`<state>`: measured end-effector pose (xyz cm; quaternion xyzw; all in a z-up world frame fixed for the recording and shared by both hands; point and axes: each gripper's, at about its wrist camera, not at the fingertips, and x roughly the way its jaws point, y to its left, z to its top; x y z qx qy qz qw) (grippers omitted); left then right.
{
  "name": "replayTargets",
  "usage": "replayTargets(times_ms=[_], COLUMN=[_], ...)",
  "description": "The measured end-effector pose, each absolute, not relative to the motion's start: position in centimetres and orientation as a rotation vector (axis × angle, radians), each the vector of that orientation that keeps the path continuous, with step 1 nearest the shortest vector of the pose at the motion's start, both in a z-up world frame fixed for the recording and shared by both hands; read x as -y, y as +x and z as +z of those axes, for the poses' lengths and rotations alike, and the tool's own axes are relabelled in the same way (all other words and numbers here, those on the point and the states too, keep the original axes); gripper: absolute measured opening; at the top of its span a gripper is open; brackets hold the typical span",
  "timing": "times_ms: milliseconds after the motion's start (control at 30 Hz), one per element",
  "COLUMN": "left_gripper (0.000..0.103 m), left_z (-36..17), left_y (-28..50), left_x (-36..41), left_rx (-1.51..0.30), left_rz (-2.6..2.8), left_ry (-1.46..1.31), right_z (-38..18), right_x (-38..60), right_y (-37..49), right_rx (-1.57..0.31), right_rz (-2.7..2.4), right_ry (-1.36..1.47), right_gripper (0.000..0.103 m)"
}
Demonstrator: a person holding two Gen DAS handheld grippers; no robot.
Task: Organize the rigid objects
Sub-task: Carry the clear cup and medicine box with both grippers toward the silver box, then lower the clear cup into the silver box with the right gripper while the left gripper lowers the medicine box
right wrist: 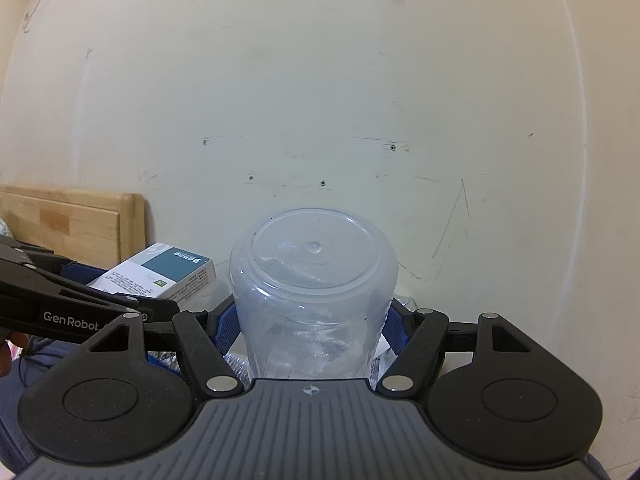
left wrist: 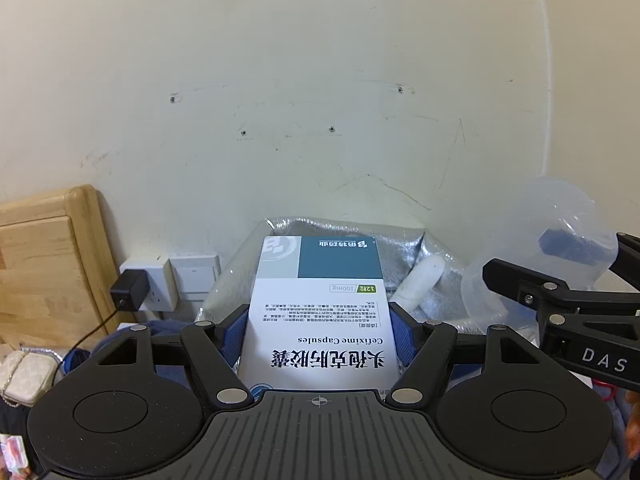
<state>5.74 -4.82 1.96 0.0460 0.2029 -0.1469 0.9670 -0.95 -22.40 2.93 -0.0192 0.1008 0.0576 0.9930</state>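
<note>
Wall (left wrist: 304, 80): cream, scuffed, with pencil marks and several small screw holes; fills the upper part of both views. A rounded corner line runs down its right side.

Headboard (left wrist: 44, 264): light wood panel, standing against the wall at left.

Sockets (left wrist: 176, 280): two white wall plates low on the wall, just beside the headboard. A black adapter (left wrist: 130, 290) is plugged into the left one, its cable trailing down left.

Surface: mostly hidden. A crinkled silver bag (left wrist: 400, 252) lies ahead against the wall, with a white cylinder (left wrist: 420, 280) on its right part. Blue cloth (left wrist: 168, 330) shows below the grippers.

Left gripper (left wrist: 318, 328): pads clamped on both long sides of the box (left wrist: 316, 312), a white and teal medicine carton marked Cefixime Capsules, held up in front of the bag, print upside down to the camera.

Right gripper (right wrist: 314, 320): blue pads pressed on either side of the jar (right wrist: 312, 280), a clear plastic container held with its base toward the wall.

Spacing: the two grippers sit side by side and close, jar just right of the box; the wall stands near ahead, open wall above.

Other: a pale purse (left wrist: 24, 376) with a chain at the left edge, below the headboard.
</note>
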Motion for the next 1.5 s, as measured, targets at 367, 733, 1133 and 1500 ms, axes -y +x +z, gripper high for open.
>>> replayTargets(times_ms=[367, 733, 1133, 1500], left_gripper=[0.070, 0.070, 0.070, 0.070], left_z=[3.1, 2.7, 1.5, 1.5], left_y=[8.4, 12.1, 15.1, 15.9], left_x=[5.5, 7.2, 8.5, 9.9], left_rx=[-0.395, -0.431, -0.452, -0.433], left_rz=[-0.291, -0.297, -0.290, -0.290], left_ry=[0.102, 0.122, 0.140, 0.186], right_z=[3.2, 2.7, 1.5, -0.3], right_x=[23.1, 23.4, 24.4, 24.6], right_y=[2.5, 6.8, 10.5, 12.6], right_rx=[-0.217, -0.274, -0.337, -0.404], right_rz=[0.086, 0.077, 0.063, 0.065], right_ry=[-0.036, -0.056, -0.072, -0.089], right_gripper=[0.066, 0.067, 0.067, 0.067])
